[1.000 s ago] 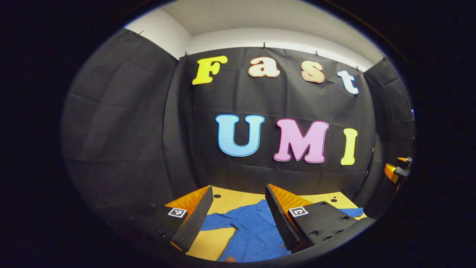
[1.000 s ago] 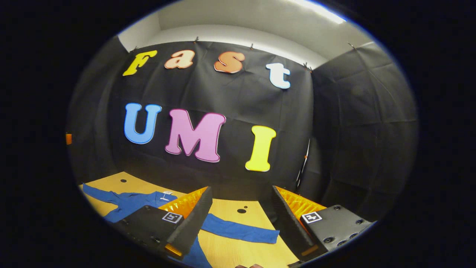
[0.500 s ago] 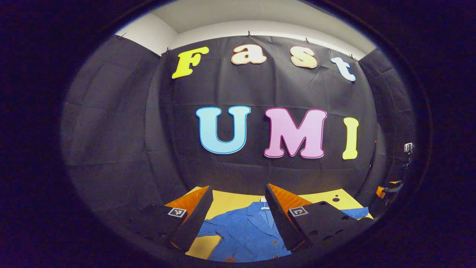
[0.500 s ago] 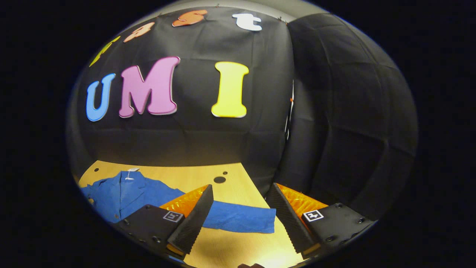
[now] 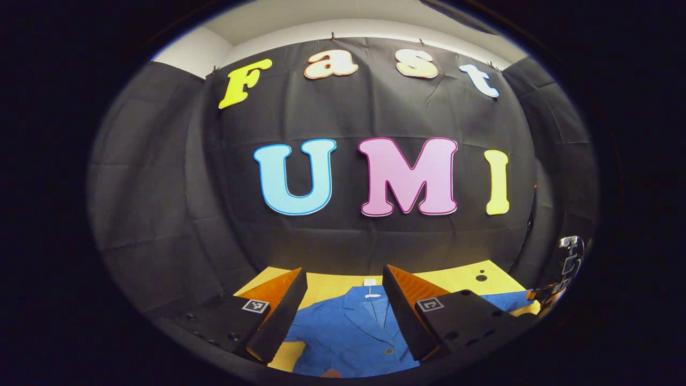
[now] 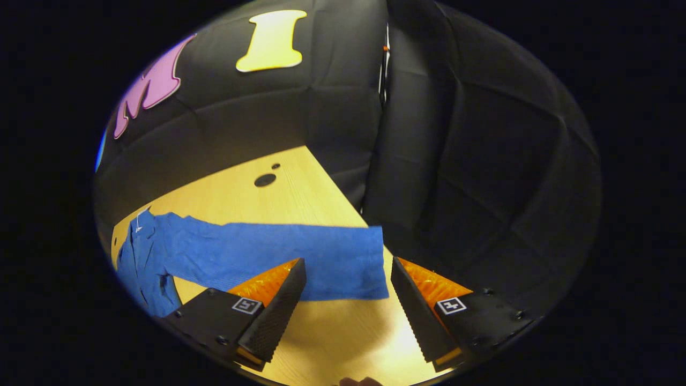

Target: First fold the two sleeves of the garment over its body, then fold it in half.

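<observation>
Jacket (image 6: 161,252) lies flat on the counter (image 6: 300,187), its sleeve (image 6: 300,257) stretched just ahead of the released right claw (image 6: 345,305), probably for an easy grasp; the left claw (image 5: 343,311) is released too.

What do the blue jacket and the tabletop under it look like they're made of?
Blue jacket: woven cloth, matte, likely cotton-type. It lies limp, its sleeve shows soft creases and a fine weave. Buttons look hard, material unclear.
Tabletop: pale wood or wood-look laminate, smooth with a slight sheen; faint grain lines and a light glare near the right gripper.
</observation>
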Available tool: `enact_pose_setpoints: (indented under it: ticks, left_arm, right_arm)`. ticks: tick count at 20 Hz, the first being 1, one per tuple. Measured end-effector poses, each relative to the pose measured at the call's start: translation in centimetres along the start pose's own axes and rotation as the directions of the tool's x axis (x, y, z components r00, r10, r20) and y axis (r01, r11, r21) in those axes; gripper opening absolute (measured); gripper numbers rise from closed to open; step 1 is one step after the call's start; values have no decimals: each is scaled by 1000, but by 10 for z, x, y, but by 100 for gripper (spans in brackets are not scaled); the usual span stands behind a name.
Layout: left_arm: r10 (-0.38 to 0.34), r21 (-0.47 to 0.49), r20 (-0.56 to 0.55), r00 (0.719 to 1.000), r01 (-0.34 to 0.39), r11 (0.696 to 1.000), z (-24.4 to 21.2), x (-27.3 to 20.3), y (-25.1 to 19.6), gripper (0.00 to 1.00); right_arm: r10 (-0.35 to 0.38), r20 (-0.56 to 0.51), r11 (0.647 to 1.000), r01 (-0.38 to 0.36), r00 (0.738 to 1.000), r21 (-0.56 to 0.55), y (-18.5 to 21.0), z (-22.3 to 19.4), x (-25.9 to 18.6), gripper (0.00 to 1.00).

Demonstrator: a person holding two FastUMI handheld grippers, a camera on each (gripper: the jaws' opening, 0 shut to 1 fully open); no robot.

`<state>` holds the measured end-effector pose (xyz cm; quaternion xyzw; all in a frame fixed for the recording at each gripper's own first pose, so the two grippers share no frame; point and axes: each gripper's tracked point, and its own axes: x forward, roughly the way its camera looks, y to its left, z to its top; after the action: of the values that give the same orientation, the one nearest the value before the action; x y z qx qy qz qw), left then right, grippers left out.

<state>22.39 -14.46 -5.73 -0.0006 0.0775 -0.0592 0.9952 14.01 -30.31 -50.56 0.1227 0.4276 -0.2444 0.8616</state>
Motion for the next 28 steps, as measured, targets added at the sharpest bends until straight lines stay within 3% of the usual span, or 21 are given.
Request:
enact_pose_setpoints:
  ticks: [2, 4, 8, 9, 11, 13, 14, 15, 17, 20, 24, 27, 28]
  left_arm:
    - [3, 2, -6, 1000, -3, 1000, -2, 5, 6, 82]
    - [6, 5, -29, 1000, -6, 1000, -5, 8, 9, 82]
    - [17, 16, -42, 999, -17, 1000, -8, 9, 15, 82]
    - [22, 18, -45, 999, -22, 1000, -10, 8, 16, 82]
    - [26, 22, -49, 998, -25, 999, -12, 8, 15, 82]
    - [26, 25, -48, 998, -24, 999, -13, 8, 13, 82]
    - [24, 27, -48, 999, -23, 999, -12, 7, 12, 82]
    - [23, 30, -50, 998, -21, 999, -13, 7, 10, 82]
    - [23, 38, -52, 998, -21, 999, -14, 6, 9, 82]
    - [20, 50, -43, 999, -17, 999, -12, 2, 5, 82]
    - [25, 60, -39, 999, -23, 998, -13, -3, 5, 82]
    - [33, 51, -31, 999, -31, 998, -12, -11, 6, 82]
    - [36, 51, -28, 999, -34, 998, -10, -14, 7, 82]
  right_arm:
    - [-6, -52, 1000, 8, 999, 24, 0, -14, 11, 94]
    - [-27, -76, 999, 30, 997, 38, -1, -17, 19, 100]
    - [-61, -83, 995, 67, 995, 75, -5, -16, 26, 100]
    - [-70, -91, 994, 77, 993, 80, -6, -17, 29, 95]
    - [-82, -135, 992, 95, 987, 88, -9, -28, 36, 100]
    - [-92, -122, 991, 103, 988, 84, -9, -24, 43, 100]
    - [-94, -112, 990, 105, 989, 92, -9, -23, 38, 95]
    - [-95, -120, 989, 107, 988, 101, -10, -25, 40, 100]
    - [-100, -129, 987, 115, 987, 115, -13, -21, 41, 100]
    - [-86, -131, 985, 104, 988, 137, -11, -21, 42, 55]
    - [-49, -155, 980, 77, 987, 181, -5, -22, 41, 10]
    - [-50, -150, 984, 75, 987, 164, -5, -25, 42, 10]
    - [-45, -139, 989, 64, 989, 135, -1, -21, 38, 2]
